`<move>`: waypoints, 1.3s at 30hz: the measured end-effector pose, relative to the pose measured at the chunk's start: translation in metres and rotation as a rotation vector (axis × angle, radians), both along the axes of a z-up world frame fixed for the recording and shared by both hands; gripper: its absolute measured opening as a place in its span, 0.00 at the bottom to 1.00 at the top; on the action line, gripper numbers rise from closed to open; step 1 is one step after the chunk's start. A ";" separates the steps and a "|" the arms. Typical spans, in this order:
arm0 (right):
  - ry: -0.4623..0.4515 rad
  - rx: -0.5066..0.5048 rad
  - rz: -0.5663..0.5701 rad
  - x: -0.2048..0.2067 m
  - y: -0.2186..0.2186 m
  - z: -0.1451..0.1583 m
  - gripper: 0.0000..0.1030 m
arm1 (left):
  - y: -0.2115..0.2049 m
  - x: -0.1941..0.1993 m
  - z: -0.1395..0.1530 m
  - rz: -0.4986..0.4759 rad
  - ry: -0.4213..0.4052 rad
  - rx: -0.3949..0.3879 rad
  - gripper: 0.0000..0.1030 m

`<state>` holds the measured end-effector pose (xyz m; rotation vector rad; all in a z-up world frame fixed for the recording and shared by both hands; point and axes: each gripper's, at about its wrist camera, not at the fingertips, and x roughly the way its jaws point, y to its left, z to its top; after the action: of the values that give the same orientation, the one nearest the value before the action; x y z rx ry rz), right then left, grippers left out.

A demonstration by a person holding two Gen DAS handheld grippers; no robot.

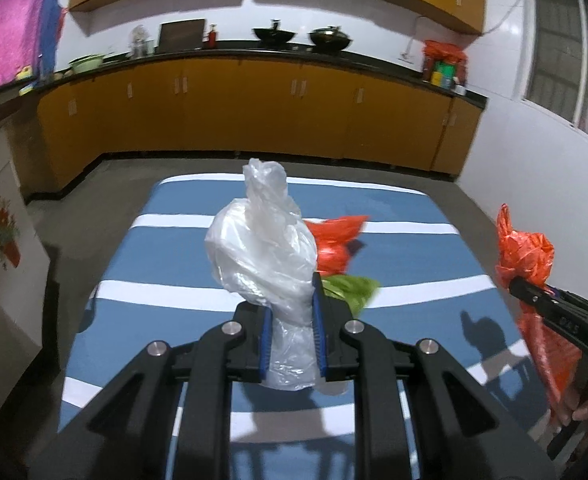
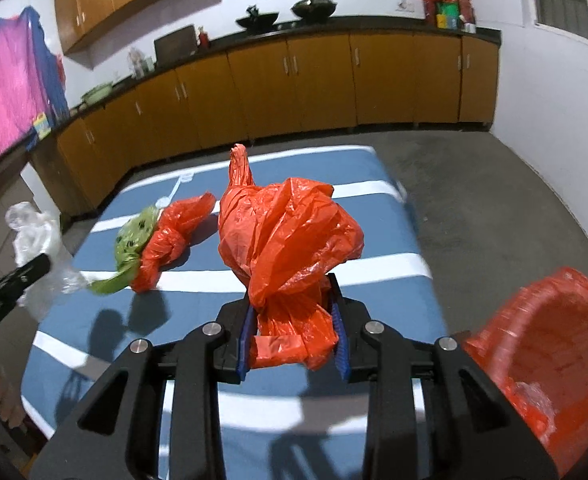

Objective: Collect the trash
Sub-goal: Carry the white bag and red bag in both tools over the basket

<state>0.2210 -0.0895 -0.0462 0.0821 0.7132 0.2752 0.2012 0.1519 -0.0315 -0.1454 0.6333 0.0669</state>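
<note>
On both claws' black arms, no label can be read.

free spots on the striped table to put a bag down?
The near half of the table, between the grippers and the lying bags, is bare, and so is the far right. Crowded at the far left, where the red bag and green bag lie touching.
</note>
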 end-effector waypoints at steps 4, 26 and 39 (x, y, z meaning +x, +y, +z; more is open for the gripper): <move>-0.028 0.013 -0.033 -0.021 -0.027 0.016 0.32 | -0.030 -0.006 0.009 -0.059 -0.011 0.002 0.17; -0.075 0.033 -0.342 -0.099 -0.183 0.023 0.32 | -0.201 -0.007 0.022 -0.437 -0.019 -0.054 0.18; -0.042 0.070 -0.452 -0.113 -0.229 0.008 0.32 | -0.320 -0.006 0.004 -0.718 0.025 -0.083 0.18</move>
<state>0.1083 -0.3185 -0.0377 0.2989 0.6242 -0.1302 0.1957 -0.1679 -0.0278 0.0095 0.6829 -0.6515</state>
